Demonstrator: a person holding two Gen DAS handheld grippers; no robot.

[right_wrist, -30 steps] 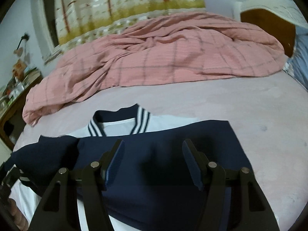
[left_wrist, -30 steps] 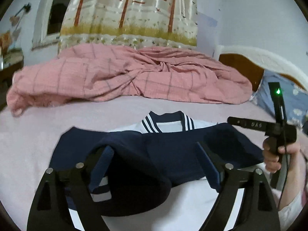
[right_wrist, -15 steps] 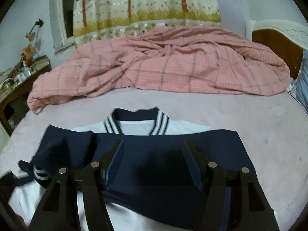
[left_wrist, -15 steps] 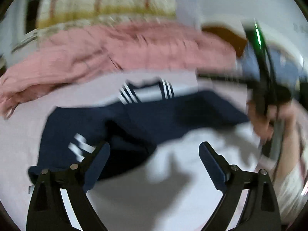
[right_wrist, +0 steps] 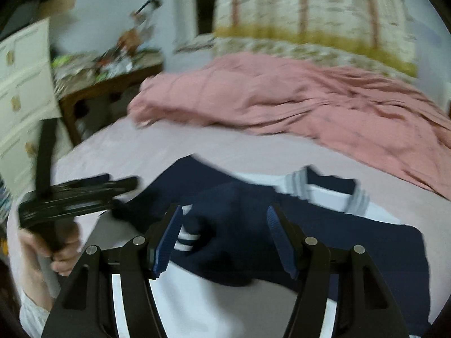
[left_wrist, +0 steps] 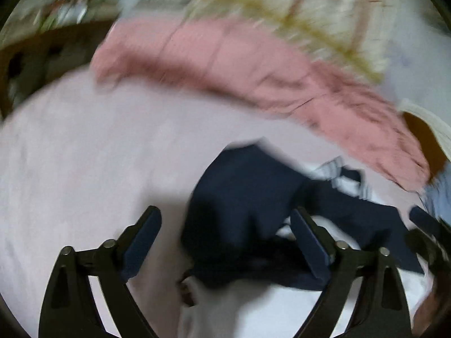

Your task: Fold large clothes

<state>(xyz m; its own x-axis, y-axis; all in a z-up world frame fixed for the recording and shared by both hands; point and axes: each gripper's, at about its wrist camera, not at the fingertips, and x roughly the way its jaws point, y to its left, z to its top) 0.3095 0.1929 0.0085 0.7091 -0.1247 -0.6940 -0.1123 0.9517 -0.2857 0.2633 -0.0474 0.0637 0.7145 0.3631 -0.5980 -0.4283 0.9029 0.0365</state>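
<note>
The bed (right_wrist: pixel 118 146) carries a navy-and-white garment (right_wrist: pixel 352 239) near its front edge, long axis across, collar toward the pink quilt (right_wrist: pixel 282 98). The left tongs (left_wrist: pixel 225 242) (just narrowing, nothing gripped) hover over its sleeve end; the right tongs (right_wrist: pixel 222 239), parted and empty, tilt down above the folded-in sleeves.

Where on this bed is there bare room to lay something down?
Bare sheet runs between the pink quilt and the navy and white garment, and widens left of the garment. The bed's back edge is crowded by the quilt.
</note>
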